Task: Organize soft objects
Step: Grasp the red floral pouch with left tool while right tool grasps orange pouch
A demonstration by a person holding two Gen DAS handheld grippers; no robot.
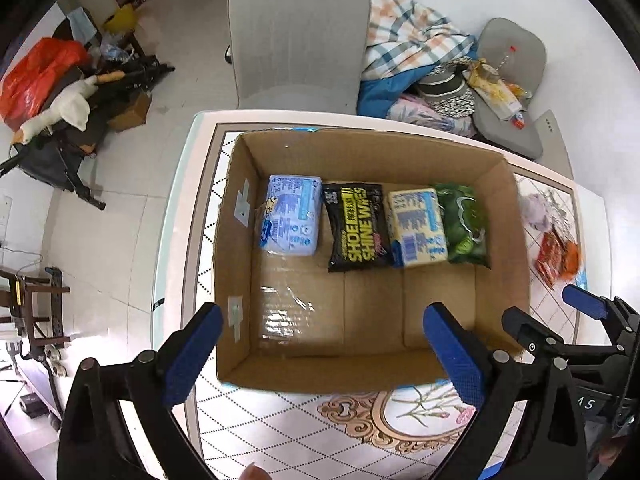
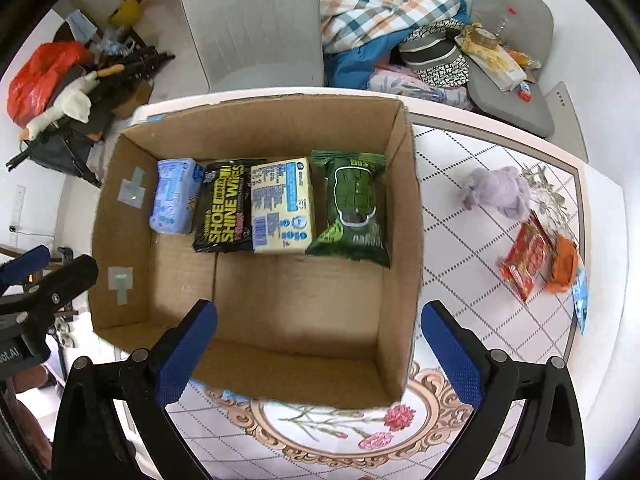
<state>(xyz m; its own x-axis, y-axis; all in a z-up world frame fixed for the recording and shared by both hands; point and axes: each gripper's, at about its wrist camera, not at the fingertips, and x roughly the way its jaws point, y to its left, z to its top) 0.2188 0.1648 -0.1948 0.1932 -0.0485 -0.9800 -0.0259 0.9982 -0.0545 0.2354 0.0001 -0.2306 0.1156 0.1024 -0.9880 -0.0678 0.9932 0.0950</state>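
Observation:
An open cardboard box stands on the table. Along its far wall lie a light blue wipes pack, a black shoe shine wipes pack, a yellow pack and a green pack. My left gripper is open and empty above the box's near edge. My right gripper is open and empty over the box's near part; it also shows at the right of the left wrist view. A purple soft toy, a red packet and an orange item lie on the table right of the box.
The table has a patterned white cloth. A grey chair stands behind it. A pile of bedding and a grey cushion lie at the back right. Bags and clutter sit on the floor at the left.

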